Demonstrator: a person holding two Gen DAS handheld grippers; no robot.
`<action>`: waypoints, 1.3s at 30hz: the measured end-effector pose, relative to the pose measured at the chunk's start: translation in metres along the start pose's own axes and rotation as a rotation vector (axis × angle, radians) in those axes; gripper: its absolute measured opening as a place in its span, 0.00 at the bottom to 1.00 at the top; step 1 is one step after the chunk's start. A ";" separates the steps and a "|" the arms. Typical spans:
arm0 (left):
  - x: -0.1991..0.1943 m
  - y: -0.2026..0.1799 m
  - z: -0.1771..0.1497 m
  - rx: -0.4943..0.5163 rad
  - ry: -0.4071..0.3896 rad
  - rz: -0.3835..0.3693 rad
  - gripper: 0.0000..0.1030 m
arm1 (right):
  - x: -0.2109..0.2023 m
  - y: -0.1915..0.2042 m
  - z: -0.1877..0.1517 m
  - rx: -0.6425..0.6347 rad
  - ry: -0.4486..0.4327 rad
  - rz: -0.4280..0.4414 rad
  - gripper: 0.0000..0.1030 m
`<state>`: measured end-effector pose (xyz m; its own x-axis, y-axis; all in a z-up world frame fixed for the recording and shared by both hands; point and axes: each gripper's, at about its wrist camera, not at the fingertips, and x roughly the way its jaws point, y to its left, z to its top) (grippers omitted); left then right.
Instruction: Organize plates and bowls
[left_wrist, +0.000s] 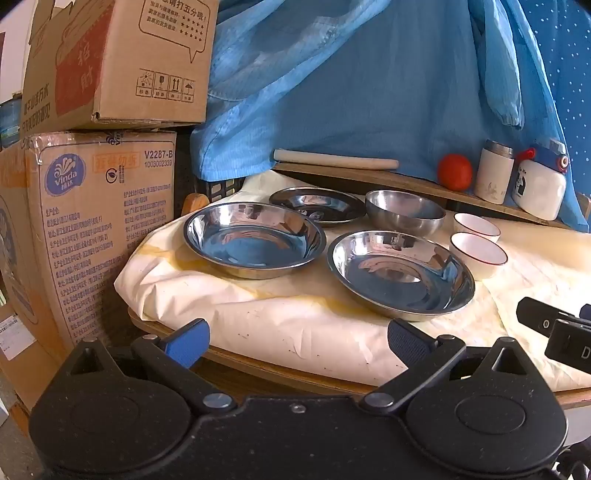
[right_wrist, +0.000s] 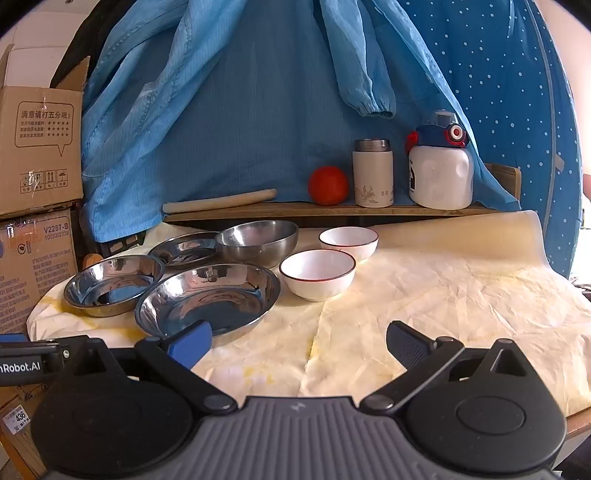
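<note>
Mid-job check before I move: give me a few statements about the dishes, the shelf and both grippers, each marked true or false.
1. Both grippers are open and hold nothing. True: left gripper, right gripper.
2. The two white bowls are stacked. False: they stand side by side, apart.
3. Three shallow steel plates lie on the cloth. True.
4. The deep steel bowl sits inside a plate. False: it stands on the cloth behind the nearest plate.
5. The tomato is in a white bowl. False: it is on the shelf, beside the white flask.
</note>
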<state>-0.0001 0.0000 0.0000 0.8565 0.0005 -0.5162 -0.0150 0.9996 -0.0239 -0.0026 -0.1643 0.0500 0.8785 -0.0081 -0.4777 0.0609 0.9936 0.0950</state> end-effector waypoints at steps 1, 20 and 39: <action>0.000 0.000 0.000 0.000 0.001 0.001 0.99 | 0.000 0.000 0.000 0.000 -0.003 0.000 1.00; 0.000 0.000 0.000 0.001 -0.001 0.001 0.99 | 0.000 0.001 0.000 0.000 -0.004 0.000 1.00; -0.002 0.001 0.000 0.004 0.001 0.004 0.99 | -0.001 0.001 0.001 0.001 -0.003 0.001 1.00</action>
<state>-0.0016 0.0011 0.0009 0.8559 0.0044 -0.5170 -0.0161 0.9997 -0.0181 -0.0032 -0.1638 0.0515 0.8798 -0.0076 -0.4752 0.0605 0.9935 0.0962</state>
